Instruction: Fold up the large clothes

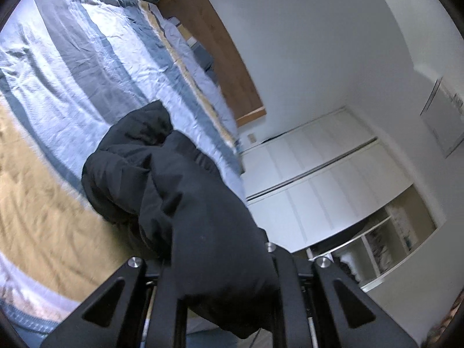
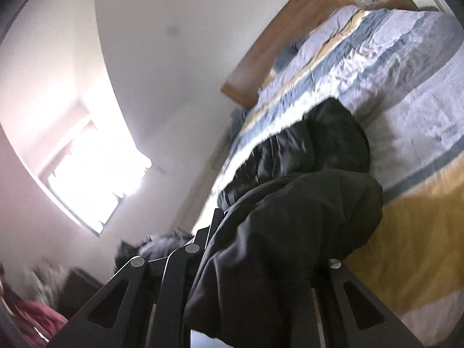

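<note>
Jacket (image 1: 179,191) pinched in both our grippers, left (image 1: 223,264) and right (image 2: 261,261) (fabric bunched thick): we should lift evenly, keeping it over the bed (image 1: 87,58).

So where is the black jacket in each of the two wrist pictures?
Left wrist: black jacket fills the lower centre, running up from the bottom edge.
Right wrist: it fills the lower centre, slightly right.
Shared landmark: the wooden headboard behind the striped duvet.

Matte black left gripper (image 1: 223,264) (triangular cutouts, round silver screws), angular arms.
</note>
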Motion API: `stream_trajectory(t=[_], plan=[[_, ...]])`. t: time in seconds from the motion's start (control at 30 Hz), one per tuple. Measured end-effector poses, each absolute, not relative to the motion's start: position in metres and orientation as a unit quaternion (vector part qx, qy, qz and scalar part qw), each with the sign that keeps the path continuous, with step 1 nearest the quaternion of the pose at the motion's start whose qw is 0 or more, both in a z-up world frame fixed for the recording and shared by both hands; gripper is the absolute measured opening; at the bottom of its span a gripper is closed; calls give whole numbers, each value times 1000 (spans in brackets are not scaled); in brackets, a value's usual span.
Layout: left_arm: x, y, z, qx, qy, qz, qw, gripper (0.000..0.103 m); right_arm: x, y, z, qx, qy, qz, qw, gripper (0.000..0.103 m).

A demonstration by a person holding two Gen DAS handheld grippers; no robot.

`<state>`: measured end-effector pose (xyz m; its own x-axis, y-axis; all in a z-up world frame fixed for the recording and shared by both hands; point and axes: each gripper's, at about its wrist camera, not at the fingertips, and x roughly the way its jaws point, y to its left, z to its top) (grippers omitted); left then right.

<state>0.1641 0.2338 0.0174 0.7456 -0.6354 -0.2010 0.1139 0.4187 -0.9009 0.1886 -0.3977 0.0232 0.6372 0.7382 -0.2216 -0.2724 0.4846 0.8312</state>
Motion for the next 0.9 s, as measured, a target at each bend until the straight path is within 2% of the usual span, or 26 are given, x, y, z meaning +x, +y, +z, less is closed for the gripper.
stream_trajectory(t=[0.4, 0.67, 0.9], plan=[[279, 248, 32, -562, 241, -219, 760, 12, 286, -403, 46, 470, 249, 286, 797, 19], [393, 249, 35, -557, 270, -174, 766, 12, 378, -397, 43, 509, 236, 221, 798, 23], [501, 245, 4, -529, 304, -122, 783, 12, 456, -391, 24, 491, 257, 152, 819, 23]])
